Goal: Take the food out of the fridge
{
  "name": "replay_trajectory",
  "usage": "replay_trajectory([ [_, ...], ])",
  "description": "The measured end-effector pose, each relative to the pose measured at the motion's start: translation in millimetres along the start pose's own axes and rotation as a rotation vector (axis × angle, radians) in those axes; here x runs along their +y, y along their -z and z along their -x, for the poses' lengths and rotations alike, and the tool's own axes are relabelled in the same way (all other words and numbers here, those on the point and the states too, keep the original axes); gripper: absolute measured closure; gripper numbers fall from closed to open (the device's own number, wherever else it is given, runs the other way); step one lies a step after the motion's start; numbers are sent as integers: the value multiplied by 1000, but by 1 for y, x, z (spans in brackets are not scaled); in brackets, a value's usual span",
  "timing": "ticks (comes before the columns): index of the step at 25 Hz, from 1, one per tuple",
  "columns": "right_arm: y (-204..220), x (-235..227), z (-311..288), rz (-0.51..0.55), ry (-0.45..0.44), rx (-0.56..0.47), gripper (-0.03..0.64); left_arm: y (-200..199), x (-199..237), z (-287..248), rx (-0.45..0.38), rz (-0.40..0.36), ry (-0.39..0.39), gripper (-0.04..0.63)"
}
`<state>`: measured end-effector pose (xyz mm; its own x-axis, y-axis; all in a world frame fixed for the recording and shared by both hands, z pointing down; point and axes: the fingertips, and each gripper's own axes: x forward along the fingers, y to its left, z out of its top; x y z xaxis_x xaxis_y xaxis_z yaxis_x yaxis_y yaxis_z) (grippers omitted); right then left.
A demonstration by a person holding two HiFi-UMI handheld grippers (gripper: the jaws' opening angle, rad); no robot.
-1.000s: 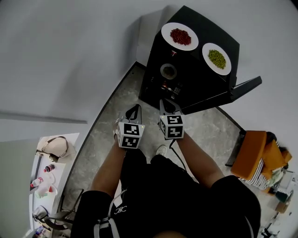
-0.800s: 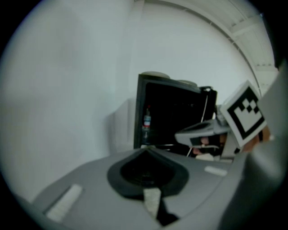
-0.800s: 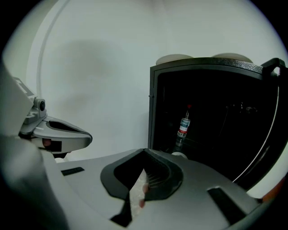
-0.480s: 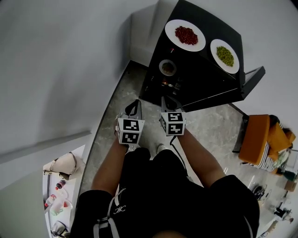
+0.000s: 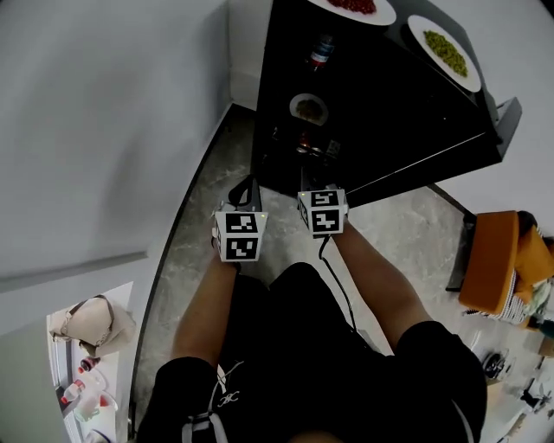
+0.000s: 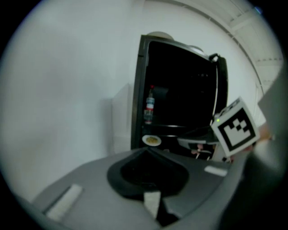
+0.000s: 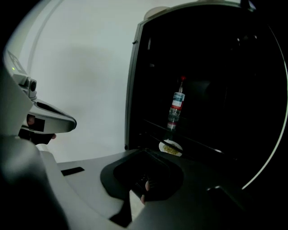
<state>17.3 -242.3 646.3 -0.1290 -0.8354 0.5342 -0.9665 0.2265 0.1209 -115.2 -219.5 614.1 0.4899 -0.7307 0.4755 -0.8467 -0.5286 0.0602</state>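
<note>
A black fridge (image 5: 381,112) stands open in front of me. A small plate of yellowish food (image 5: 308,108) sits on a shelf inside, with a bottle (image 5: 322,50) on the shelf above it and cans (image 5: 303,144) below. On top of the fridge rest a plate of red food (image 5: 357,5) and a plate of green food (image 5: 448,50). My left gripper (image 5: 249,189) and right gripper (image 5: 315,187) hang side by side before the opening, both shut and empty. The small plate (image 6: 152,140) (image 7: 171,147) and the bottle (image 6: 149,108) (image 7: 176,108) show past the jaws in both gripper views.
The fridge door (image 5: 506,117) swings open to the right. A white wall (image 5: 112,130) runs along the left of the grey stone floor (image 5: 199,251). An orange chair with a person (image 5: 498,268) is at the right, a table with a bag (image 5: 86,327) at the lower left.
Both grippers have sunk and come nearer the fridge opening. The view has dropped, so the bottle and the shelves inside now show and the two top plates sit at the frame's upper edge.
</note>
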Motion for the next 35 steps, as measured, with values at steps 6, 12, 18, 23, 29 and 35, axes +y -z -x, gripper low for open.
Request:
replay_trajectory([
  [6, 56, -29, -74, 67, 15, -109, 626, 79, 0, -83, -74, -12, -35, 597],
  [12, 75, -53, -127, 109, 58, -232, 626, 121, -4, -117, -131, 28, -52, 596],
  [18, 57, -71, -166, 134, 95, -217, 595, 144, 3, -101, -96, 45, -99, 597],
  [23, 60, -77, -214, 123, 46, -99, 469, 158, 15, -86, -79, 30, -134, 595],
  [29, 57, -82, -235, 95, 11, -99, 424, 174, 17, -80, -58, 40, -139, 595],
  [35, 47, -98, -248, 157, 63, -68, 425, 184, 20, -78, -55, 44, -146, 595],
])
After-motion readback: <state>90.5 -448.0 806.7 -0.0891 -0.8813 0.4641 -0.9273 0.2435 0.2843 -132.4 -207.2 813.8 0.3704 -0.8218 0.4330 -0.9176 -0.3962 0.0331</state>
